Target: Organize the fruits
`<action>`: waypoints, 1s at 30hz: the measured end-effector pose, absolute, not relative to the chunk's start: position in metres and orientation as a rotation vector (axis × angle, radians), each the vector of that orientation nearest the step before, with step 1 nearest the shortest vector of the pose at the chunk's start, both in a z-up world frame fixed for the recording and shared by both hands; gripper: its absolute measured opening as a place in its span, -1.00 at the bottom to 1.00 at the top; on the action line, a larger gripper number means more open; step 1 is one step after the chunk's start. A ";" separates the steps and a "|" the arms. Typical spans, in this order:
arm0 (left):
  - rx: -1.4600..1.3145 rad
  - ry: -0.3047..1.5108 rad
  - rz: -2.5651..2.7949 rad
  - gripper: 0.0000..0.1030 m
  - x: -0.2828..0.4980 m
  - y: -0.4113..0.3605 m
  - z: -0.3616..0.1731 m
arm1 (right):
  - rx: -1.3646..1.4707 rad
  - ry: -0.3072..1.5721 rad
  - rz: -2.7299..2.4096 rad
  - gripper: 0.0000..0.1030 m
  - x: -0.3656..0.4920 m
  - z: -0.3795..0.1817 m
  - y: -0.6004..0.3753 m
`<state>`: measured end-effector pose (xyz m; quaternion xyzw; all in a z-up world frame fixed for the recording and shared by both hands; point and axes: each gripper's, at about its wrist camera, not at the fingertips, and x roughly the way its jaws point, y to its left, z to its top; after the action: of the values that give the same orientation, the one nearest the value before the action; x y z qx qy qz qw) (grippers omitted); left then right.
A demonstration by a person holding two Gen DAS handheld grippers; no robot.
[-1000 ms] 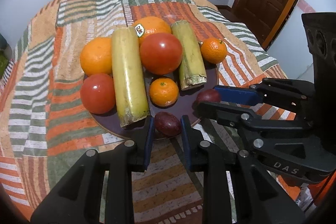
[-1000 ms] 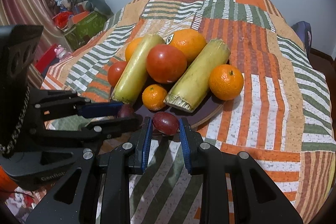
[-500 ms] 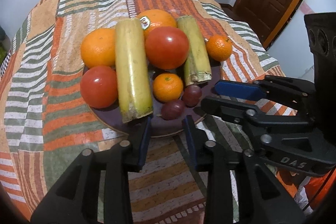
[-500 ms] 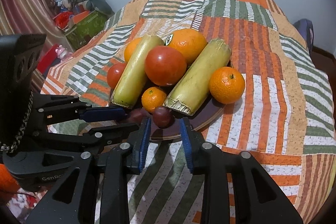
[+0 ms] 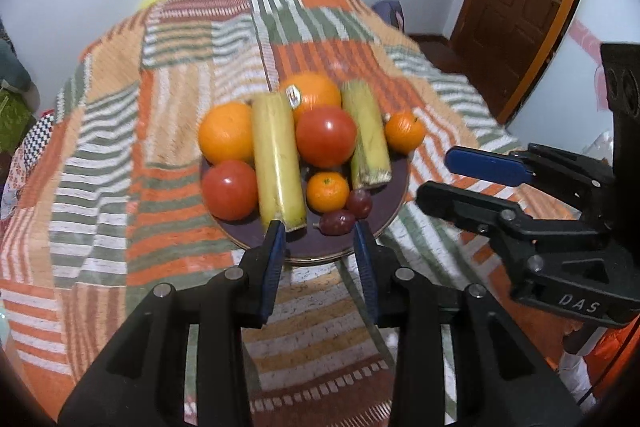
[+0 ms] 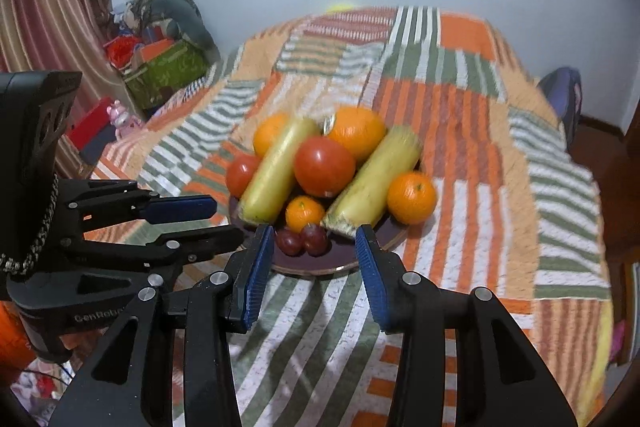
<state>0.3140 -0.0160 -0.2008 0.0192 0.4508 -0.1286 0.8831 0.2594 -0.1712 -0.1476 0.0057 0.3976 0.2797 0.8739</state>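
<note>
Both grapes [image 5: 345,213] on plate [image 5: 394,195] front rim; left gripper [image 5: 320,241] parted, empty; right gripper [image 6: 314,251] opening, empty; left gripper nearer plate.

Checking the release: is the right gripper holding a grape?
No, both grapes lie on the plate beyond the right gripper, whose opening jaws hold nothing.

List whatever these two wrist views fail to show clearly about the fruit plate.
- Sticker on the back orange: print blurred in the left wrist view, edge-on in the right.
- Plate far rim: covered by fruit in both views.
- Left tomato: half hidden behind the long yellow stalk in the right wrist view.
- Two grapes: whether they touch is unclear.
</note>
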 end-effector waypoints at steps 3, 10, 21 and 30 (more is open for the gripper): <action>0.012 0.879 -0.253 -0.32 0.298 -0.010 -0.175 | 0.016 0.777 0.564 -0.24 0.248 -0.125 -0.177; 0.009 0.685 -0.214 -0.32 0.245 -0.003 -0.102 | 0.016 0.634 0.528 -0.24 0.206 -0.065 -0.190; 0.008 0.397 -0.185 -0.30 0.141 -0.005 -0.009 | -0.009 0.363 0.482 -0.24 0.115 0.027 -0.198; 0.004 0.264 -0.138 0.29 0.089 -0.009 0.014 | 0.028 0.241 0.469 0.01 0.071 0.053 -0.201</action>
<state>0.0886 -0.0089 0.0139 0.0022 0.1314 -0.0686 0.9890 0.0711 -0.2007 0.0529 0.0137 0.1191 0.2318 0.9654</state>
